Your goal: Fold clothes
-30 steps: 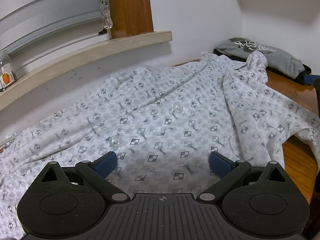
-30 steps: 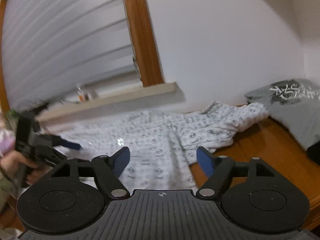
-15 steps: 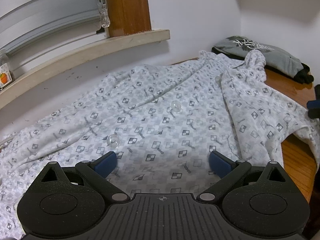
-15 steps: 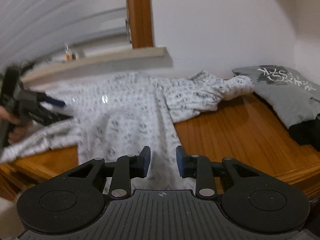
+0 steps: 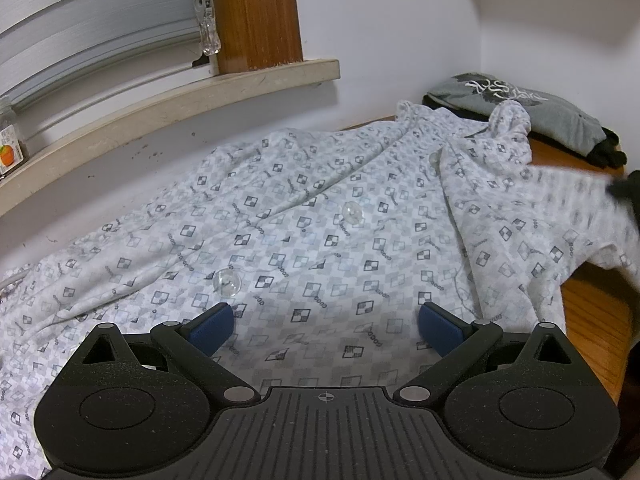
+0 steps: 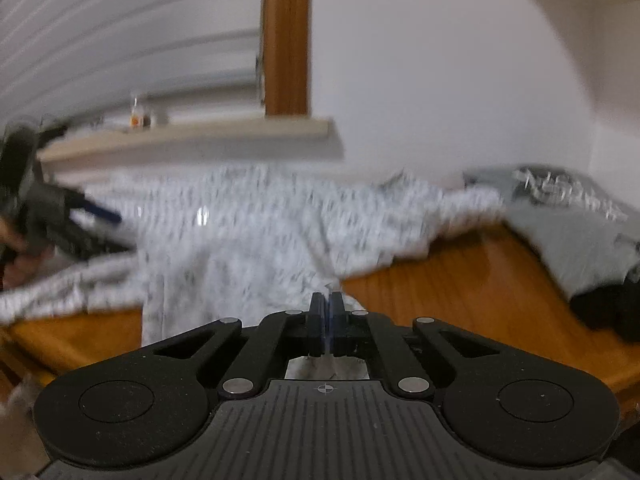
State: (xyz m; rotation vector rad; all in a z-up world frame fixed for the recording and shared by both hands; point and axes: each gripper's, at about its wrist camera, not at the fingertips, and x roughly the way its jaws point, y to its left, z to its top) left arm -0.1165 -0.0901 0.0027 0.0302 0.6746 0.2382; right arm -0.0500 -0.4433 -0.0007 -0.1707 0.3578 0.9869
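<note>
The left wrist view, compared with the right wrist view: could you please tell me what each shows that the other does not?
Left wrist only: the left claw open above the patterned shirt, whose clear buttons are sharp. Right wrist only: the right claw shut on the shirt's edge, and a hand holding the left tool. Both: the shirt, wooden table, windowsill, grey garment.

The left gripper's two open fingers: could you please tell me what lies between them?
Only the patterned shirt lies between them in the left wrist view, spread flat beneath the open left gripper; one clear button sits just beyond the left finger.
</note>
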